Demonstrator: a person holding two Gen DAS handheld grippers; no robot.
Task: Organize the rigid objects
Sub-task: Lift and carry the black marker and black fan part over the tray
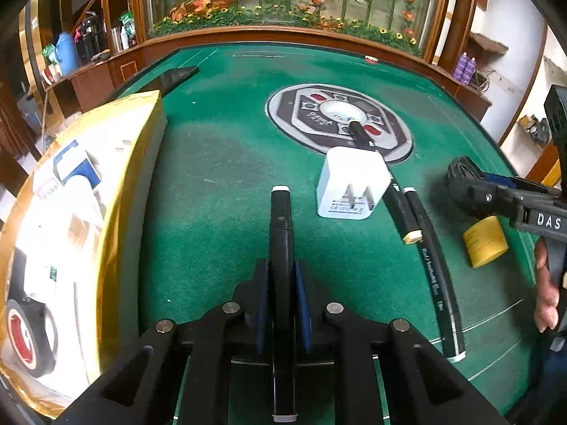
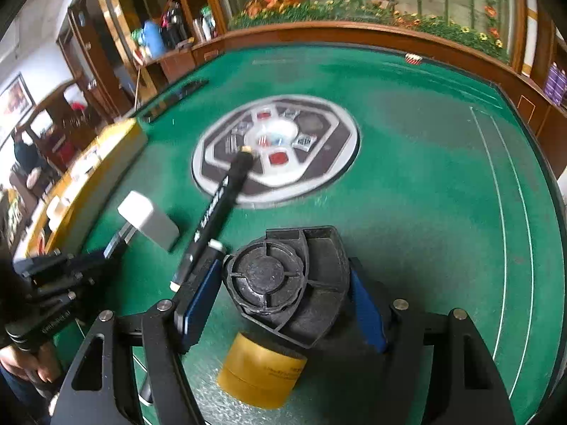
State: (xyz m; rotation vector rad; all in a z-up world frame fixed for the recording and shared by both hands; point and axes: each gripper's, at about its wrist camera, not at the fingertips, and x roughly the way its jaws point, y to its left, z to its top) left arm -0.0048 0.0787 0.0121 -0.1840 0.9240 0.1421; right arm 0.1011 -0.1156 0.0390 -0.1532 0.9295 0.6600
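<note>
Yellow tape roll (image 2: pixel 260 375) partly hidden under black part (image 2: pixel 287 279); central table panel (image 2: pixel 276 148) motion-blurred.

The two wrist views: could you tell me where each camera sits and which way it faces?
Left wrist: on the left gripper, facing across the green table; it is shut on a black marker; the right gripper shows.
Right wrist: on the right gripper, shut on a black round part; the left gripper shows.
Shared: white charger, yellow tape roll.
</note>
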